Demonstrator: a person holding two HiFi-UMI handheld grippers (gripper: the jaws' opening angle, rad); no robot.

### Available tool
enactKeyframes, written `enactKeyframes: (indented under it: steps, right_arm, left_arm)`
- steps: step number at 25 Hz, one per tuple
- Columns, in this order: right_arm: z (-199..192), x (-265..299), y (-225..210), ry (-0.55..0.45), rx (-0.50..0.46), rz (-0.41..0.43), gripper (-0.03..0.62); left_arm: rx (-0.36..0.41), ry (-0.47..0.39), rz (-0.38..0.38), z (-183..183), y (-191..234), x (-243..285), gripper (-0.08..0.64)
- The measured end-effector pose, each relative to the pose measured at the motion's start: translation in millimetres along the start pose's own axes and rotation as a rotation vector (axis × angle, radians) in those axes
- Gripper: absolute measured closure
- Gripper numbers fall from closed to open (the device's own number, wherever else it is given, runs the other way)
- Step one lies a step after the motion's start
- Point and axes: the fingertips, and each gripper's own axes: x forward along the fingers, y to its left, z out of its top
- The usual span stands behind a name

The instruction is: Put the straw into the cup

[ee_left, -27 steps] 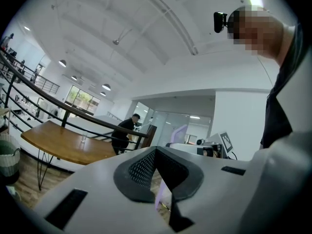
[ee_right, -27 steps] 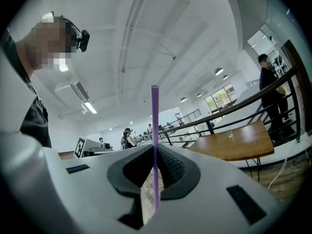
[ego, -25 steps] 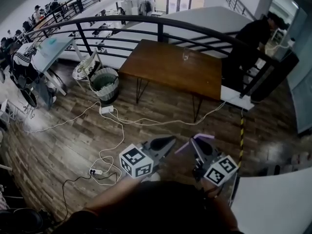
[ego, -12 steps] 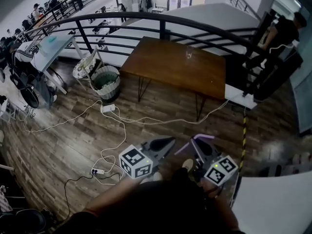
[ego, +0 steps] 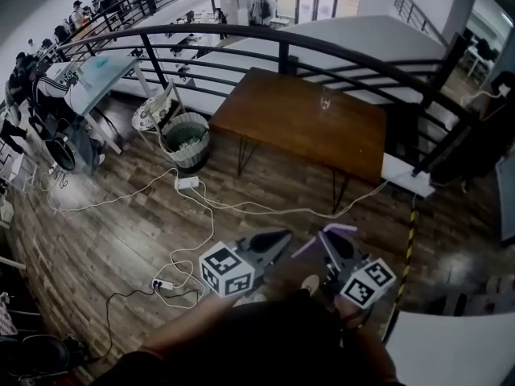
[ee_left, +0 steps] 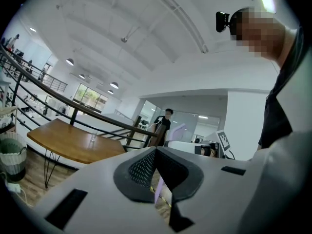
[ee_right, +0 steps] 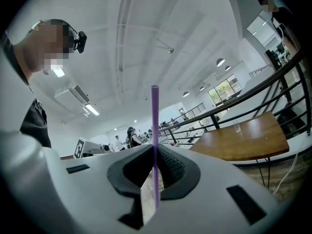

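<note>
A clear glass cup (ego: 326,98) stands near the far edge of a brown wooden table (ego: 290,123), well ahead of both grippers. My right gripper (ego: 326,236) is shut on a purple straw (ego: 341,227) that sticks out crosswise past its jaws. In the right gripper view the straw (ee_right: 155,126) stands upright between the shut jaws of the right gripper (ee_right: 155,147), with the cup (ee_right: 237,127) far off on the table (ee_right: 243,140). My left gripper (ego: 282,237) hangs beside the right one. The left gripper (ee_left: 155,150) has its jaws closed with nothing in them, and the cup (ee_left: 92,138) shows small at left.
A black metal railing (ego: 241,34) curves behind the table. A wicker basket (ego: 185,137) stands left of it. White cables and a power strip (ego: 161,284) lie on the wood floor between me and the table. People sit at desks (ego: 88,75) at far left. A white ledge (ego: 451,344) is lower right.
The head view has shifted, so table and cup sit slightly right and lower. The dark-clothed person by the railing at right has left the head view. Both grippers keep their pose.
</note>
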Motion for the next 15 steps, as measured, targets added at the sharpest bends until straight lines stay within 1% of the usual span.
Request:
enactKeyframes:
  steps: [7,15]
  right_arm:
    - [29.2,7.7,-54.3,0.007,0.004,0.035,0.561]
    - [65.1,-11.2,-128.4,0.003,-0.006,0.067,0.561]
  left_arm:
    - [0.003,-0.006,0.037,16.2,19.6,54.1,0.549]
    - [0.023,-0.034,0.072,33.4,25.4,136.8,0.549]
